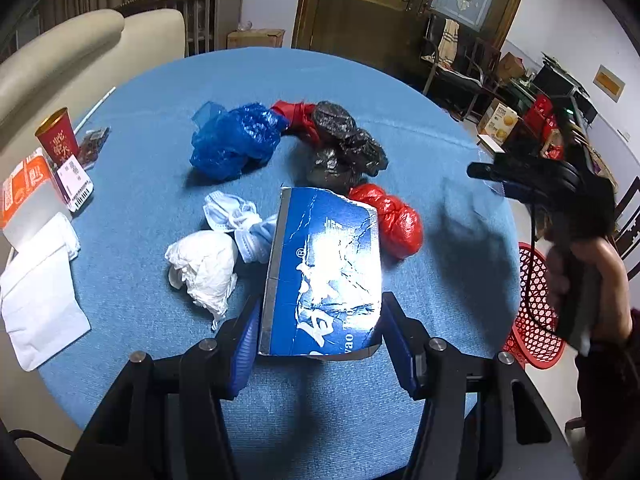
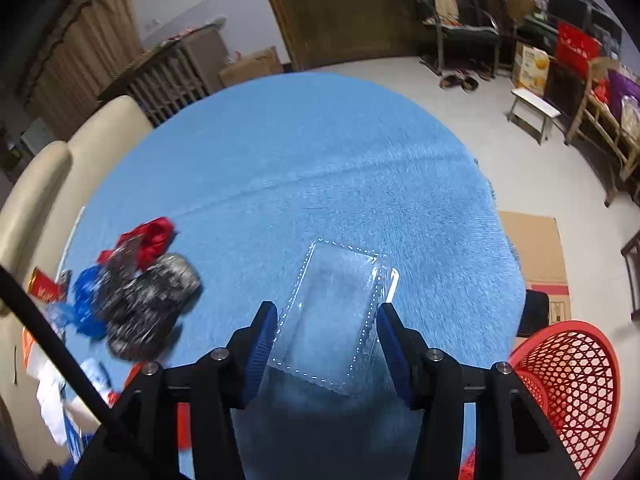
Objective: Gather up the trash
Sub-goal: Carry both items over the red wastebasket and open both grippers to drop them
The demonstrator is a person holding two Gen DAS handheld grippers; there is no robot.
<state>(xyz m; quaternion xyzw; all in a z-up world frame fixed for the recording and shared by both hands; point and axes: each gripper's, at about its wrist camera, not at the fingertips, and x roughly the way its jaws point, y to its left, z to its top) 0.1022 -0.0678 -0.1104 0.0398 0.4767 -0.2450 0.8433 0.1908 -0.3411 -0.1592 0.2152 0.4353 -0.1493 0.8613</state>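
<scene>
My left gripper [image 1: 318, 340] is shut on a torn blue carton [image 1: 322, 276] and holds it over the round blue table [image 1: 360, 92]. Beyond it lie a blue bag [image 1: 236, 140], black bags [image 1: 344, 148], red bags [image 1: 390, 218], a face mask [image 1: 240, 220] and crumpled white tissue [image 1: 206, 266]. My right gripper [image 2: 326, 334] is shut on a clear plastic clamshell box [image 2: 334, 316], held above the table's right part [image 2: 320, 160]; it also shows at the right of the left wrist view [image 1: 490, 172]. A red mesh basket [image 2: 576, 376] stands on the floor at the right.
At the table's left are a red paper cup [image 1: 58, 136], an orange and white box [image 1: 28, 192], a labelled packet [image 1: 76, 182] and white paper [image 1: 44, 296]. A beige sofa [image 1: 60, 48] stands behind the table. Flat cardboard [image 2: 536, 248] lies on the floor.
</scene>
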